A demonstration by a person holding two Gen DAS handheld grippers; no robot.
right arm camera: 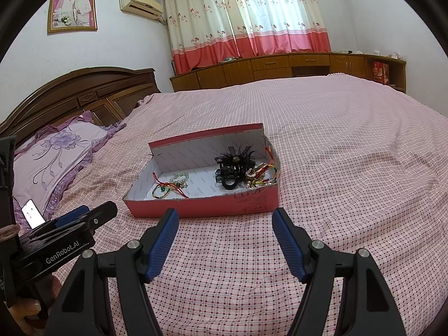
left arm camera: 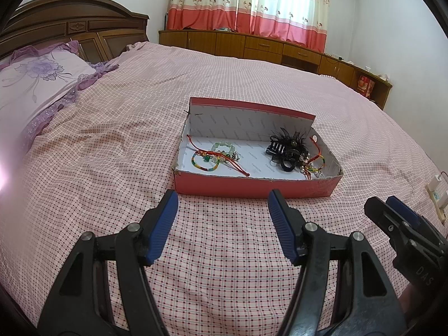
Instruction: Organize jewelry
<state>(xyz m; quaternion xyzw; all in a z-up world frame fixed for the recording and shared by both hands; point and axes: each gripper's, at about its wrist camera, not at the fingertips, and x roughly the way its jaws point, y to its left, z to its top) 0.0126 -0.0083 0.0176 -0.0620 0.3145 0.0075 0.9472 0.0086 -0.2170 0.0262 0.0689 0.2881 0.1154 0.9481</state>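
Observation:
A red cardboard box [left arm camera: 252,187] with a white inside lies open on the bed, its lid standing up at the back; it also shows in the right wrist view [right arm camera: 224,204]. In its left part lie a multicoloured bracelet [left arm camera: 203,162], a pale green bead bracelet [left arm camera: 224,148] and a red cord. In its right part lie black hair clips [left arm camera: 288,148] and more red cord bracelets [left arm camera: 315,163]. My left gripper [left arm camera: 222,198] is open and empty just in front of the box. My right gripper [right arm camera: 225,217] is open and empty, also in front of it.
The pink checked bedspread [left arm camera: 224,252] covers the bed. A purple flowered pillow [left arm camera: 36,84] and wooden headboard [left arm camera: 70,28] are at the left. A phone [right arm camera: 33,212] lies by the pillow. A power strip [left arm camera: 436,193] lies at the right. Wooden cabinets [right arm camera: 280,67] line the far wall.

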